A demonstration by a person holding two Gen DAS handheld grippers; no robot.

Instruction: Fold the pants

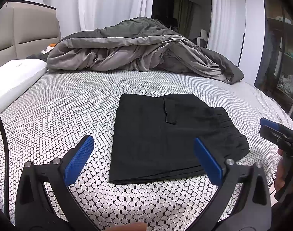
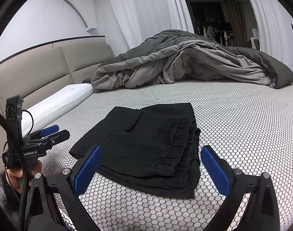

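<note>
I saw the black pants (image 1: 165,134) lying folded near the bed's (image 1: 69,105) front edge. My left gripper (image 1: 144,157) and right gripper (image 2: 151,165) hovered spread wide, holding nothing.

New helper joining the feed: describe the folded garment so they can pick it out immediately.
Start at the bed's white honeycomb-patterned mattress cover; behind lies a rumpled grey duvet. On the near part lies the folded black pants, a flat rectangle. Only it is black, with a pocket flap and gathered elastic waistband.
</note>
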